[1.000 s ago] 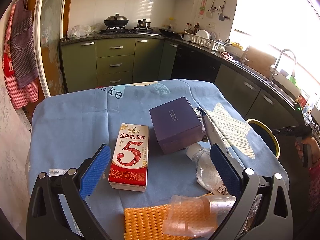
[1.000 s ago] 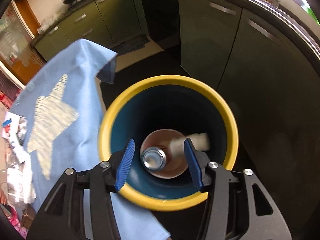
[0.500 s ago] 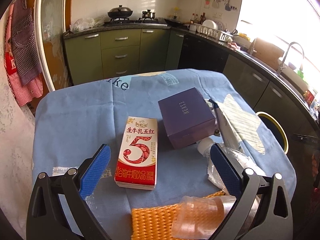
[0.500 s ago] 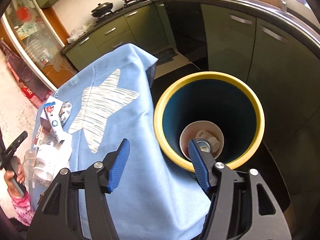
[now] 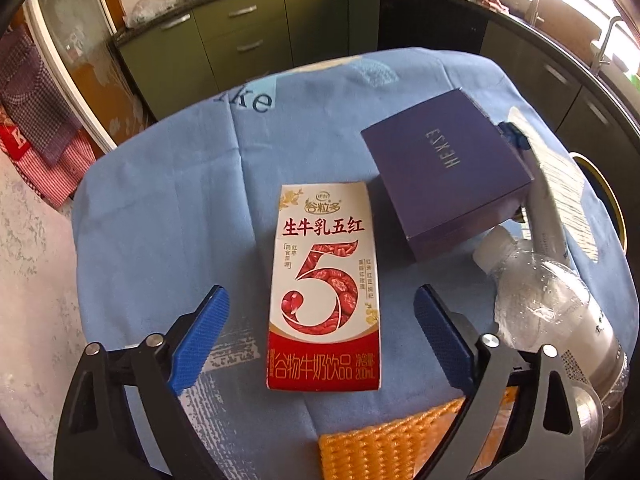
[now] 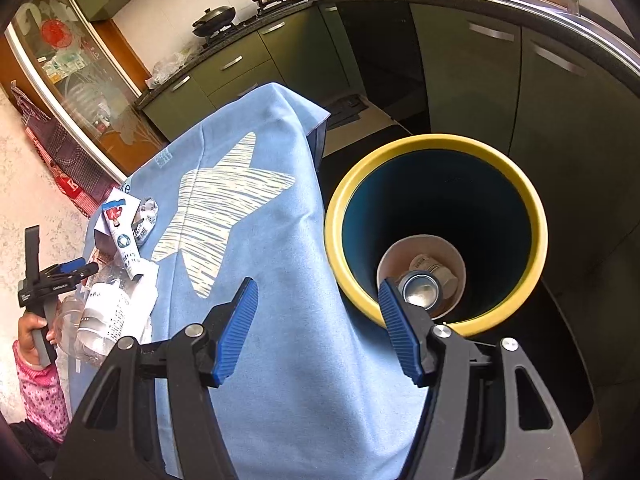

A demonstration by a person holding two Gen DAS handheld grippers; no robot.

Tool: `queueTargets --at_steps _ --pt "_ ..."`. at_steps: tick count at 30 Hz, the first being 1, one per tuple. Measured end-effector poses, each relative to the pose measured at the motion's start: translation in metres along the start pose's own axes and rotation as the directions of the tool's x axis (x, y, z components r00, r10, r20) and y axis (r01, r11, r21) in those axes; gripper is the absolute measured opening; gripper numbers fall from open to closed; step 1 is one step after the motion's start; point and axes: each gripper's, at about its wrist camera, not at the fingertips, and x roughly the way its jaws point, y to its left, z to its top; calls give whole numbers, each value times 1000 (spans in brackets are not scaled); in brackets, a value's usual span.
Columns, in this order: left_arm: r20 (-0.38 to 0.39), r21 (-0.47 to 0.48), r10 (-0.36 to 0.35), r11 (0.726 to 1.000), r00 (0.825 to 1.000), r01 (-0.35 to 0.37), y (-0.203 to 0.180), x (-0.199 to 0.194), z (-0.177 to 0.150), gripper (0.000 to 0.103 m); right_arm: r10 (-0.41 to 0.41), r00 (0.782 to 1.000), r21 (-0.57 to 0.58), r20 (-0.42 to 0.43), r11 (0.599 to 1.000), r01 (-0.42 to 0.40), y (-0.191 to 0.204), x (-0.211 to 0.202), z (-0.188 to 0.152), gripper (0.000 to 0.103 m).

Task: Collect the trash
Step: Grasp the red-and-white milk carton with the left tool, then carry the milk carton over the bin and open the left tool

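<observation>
We have swung our left hand-held gripper (image 5: 320, 332) down over the carton (image 5: 324, 288): it lies flat mid-desk between wide, closing jaws, long axis pointing away. Right hand-held gripper (image 6: 318, 332) gapes empty beside the bin (image 6: 436, 152).

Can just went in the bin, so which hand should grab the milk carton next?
Left. The left gripper already straddles the milk carton, jaws closing, pads not touching. The right gripper is empty, beside the bin.
</observation>
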Motion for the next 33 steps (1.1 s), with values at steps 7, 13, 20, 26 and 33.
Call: queueTargets --at_steps 7,13,20,26,33 --pt "-70 4 -6 1000 998 6 1 20 10 77 6 1000 0 -8 1000 -6 1 3 0 60" --pt "-99 9 -13 1000 995 14 -2 27 9 65 7 1000 3 -16 1000 -7 1 7 -2 60" --pt "-91 -8 -28 1000 995 27 -2 23 10 52 10 1000 3 -16 1000 -10 1 7 -2 60" --pt "-59 -20 1 1000 998 -3 8 10 5 52 13 1000 6 -19 1000 -13 0 9 -3 60" --pt "18 -51 57 997 998 -56 24 -34 1 52 24 1000 -4 -16 1000 -24 4 9 -3 60"
